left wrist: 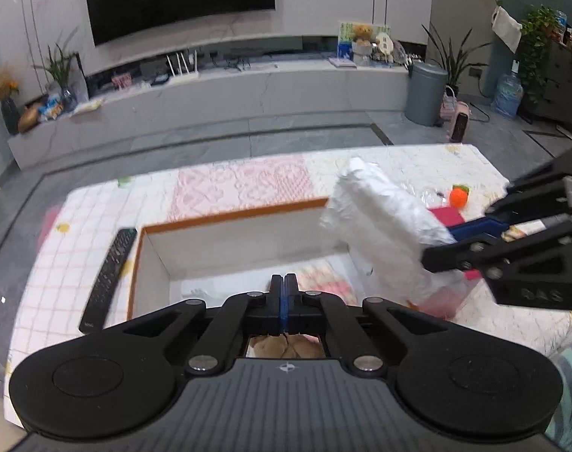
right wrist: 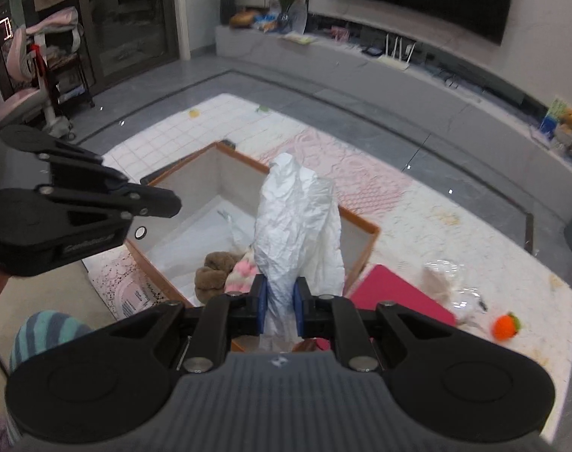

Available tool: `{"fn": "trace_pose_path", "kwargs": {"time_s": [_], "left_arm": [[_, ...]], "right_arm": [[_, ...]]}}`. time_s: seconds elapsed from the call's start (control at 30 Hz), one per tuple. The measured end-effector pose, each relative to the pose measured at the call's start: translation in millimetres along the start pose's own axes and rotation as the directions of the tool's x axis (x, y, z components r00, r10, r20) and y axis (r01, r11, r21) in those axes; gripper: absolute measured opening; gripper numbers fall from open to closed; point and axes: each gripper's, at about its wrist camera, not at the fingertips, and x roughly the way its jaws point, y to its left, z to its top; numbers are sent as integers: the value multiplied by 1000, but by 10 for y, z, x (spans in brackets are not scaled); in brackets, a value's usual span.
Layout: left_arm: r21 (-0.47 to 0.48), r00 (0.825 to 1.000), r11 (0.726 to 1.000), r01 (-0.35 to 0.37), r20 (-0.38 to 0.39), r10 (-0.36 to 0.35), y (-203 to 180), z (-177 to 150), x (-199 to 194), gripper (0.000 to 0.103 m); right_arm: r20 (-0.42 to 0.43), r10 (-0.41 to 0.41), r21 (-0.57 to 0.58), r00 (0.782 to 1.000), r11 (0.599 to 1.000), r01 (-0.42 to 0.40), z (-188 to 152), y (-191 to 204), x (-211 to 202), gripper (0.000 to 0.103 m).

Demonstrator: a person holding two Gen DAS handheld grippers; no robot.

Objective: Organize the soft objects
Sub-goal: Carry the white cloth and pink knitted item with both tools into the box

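My right gripper [right wrist: 279, 295] is shut on a crumpled white bag [right wrist: 299, 226], which stands up over the near right corner of an open box [right wrist: 361, 252] with an orange rim. In the left wrist view the same white bag [left wrist: 380, 222] hangs at the right, clamped by the right gripper [left wrist: 463, 250]. Inside the box lie a brown plush toy [right wrist: 212, 273] and a pink-and-white fuzzy item [right wrist: 242, 275]. My left gripper [left wrist: 284, 282] hovers above the box [left wrist: 229, 214], shut with nothing between its fingers. A small orange plush [right wrist: 506, 326] lies on the mat to the right.
The box sits on a pink-and-white patterned mat [left wrist: 240, 180]. A black remote [left wrist: 109, 275] lies left of the box. A magenta flat item [right wrist: 399, 293] and a clear plastic bag [right wrist: 451, 278] lie right of it. A striped sleeve [right wrist: 41, 333] shows at the lower left.
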Motion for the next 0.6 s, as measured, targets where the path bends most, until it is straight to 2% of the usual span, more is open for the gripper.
{"fn": "trace_pose_path", "kwargs": {"time_s": [0.17, 0.2, 0.23, 0.27, 0.3, 0.4, 0.53, 0.6], "left_arm": [[-16, 998, 999, 34, -61, -35, 212, -163, 191, 3], [-24, 996, 999, 42, -82, -44, 235, -179, 267, 11], [-37, 993, 998, 58, -99, -62, 269, -195, 317, 30], [-62, 990, 995, 78, -110, -84, 295, -211, 381, 37], [-88, 987, 991, 97, -117, -107, 321, -224, 444, 51], [-119, 979, 984, 130, -143, -146, 358, -240, 648, 54], [-154, 968, 976, 152, -176, -178, 357, -257, 908, 64], [-180, 962, 970, 161, -191, -195, 358, -276, 1036, 67]], "right_arm": [[-63, 11, 21, 998, 1000, -10, 26, -50, 361, 13], [-73, 11, 22, 997, 1000, -9, 27, -57, 411, 13], [-79, 9, 24, 997, 1000, -7, 30, -43, 454, 13], [-84, 6, 26, 996, 1000, -4, 40, -41, 494, 13], [-88, 1, 29, 996, 1000, 1, 51, -44, 530, 13], [-100, -12, 30, 995, 999, 15, 76, -71, 636, 14], [-116, -23, 38, 993, 999, 27, 64, -121, 724, 14], [-117, -20, 49, 993, 998, 26, 49, -163, 739, 14]]}}
